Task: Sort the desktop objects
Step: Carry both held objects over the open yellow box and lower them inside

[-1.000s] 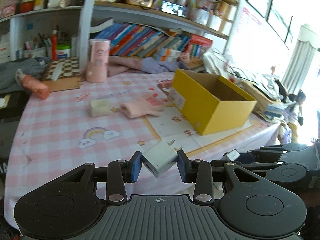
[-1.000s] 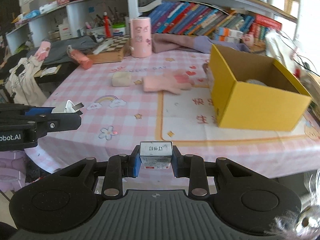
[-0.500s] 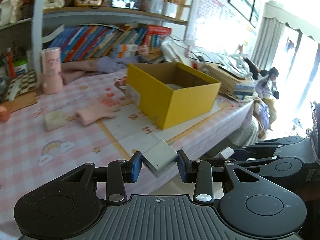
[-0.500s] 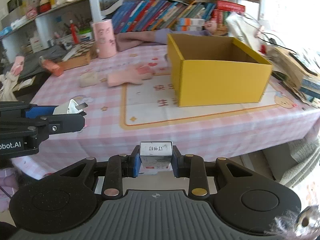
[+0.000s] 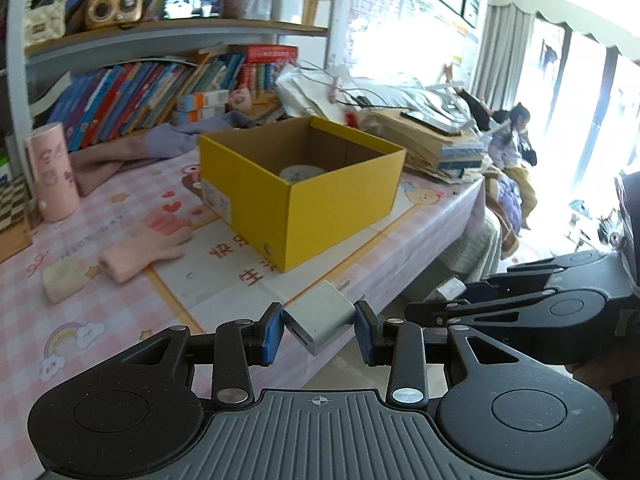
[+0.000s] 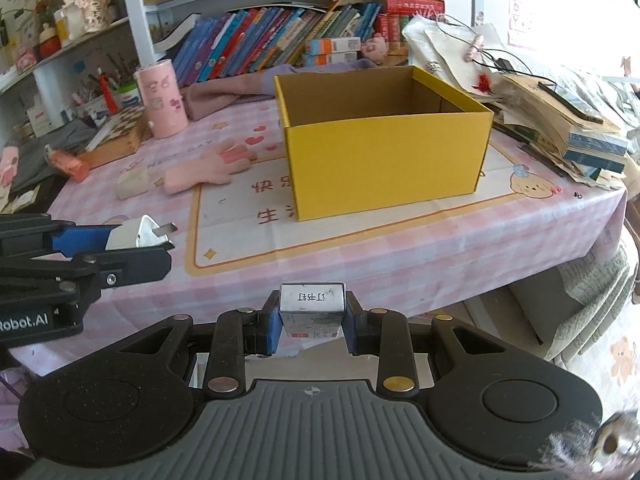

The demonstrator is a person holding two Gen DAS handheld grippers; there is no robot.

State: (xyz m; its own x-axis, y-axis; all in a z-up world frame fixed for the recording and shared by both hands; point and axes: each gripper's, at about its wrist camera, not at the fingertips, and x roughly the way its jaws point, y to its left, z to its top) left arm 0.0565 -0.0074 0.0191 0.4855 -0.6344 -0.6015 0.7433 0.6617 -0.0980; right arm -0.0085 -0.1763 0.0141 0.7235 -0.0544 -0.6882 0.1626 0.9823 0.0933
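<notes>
My left gripper (image 5: pixel 319 330) is shut on a white plug adapter (image 5: pixel 322 318), held off the table's front edge; it also shows in the right wrist view (image 6: pixel 138 234). My right gripper (image 6: pixel 311 322) is shut on a small staple box (image 6: pixel 312 308) with a white label, also held in front of the table. An open yellow cardboard box (image 5: pixel 304 184) stands on the pink checked tablecloth (image 5: pixel 80 320), ahead of both grippers, with a round pale thing inside. The box also shows in the right wrist view (image 6: pixel 384 156).
A pink glove (image 5: pixel 144 248) and a cream eraser-like block (image 5: pixel 62 282) lie left of the box. A pink cylinder (image 5: pixel 52 172) stands further back. Books fill the shelf (image 5: pixel 160 84) behind. Stacked papers and books (image 6: pixel 560 128) lie right of the box.
Both grippers have swung to the right along the table's front edge, still holding their objects. The yellow box now sits nearly straight ahead and looks closer.
</notes>
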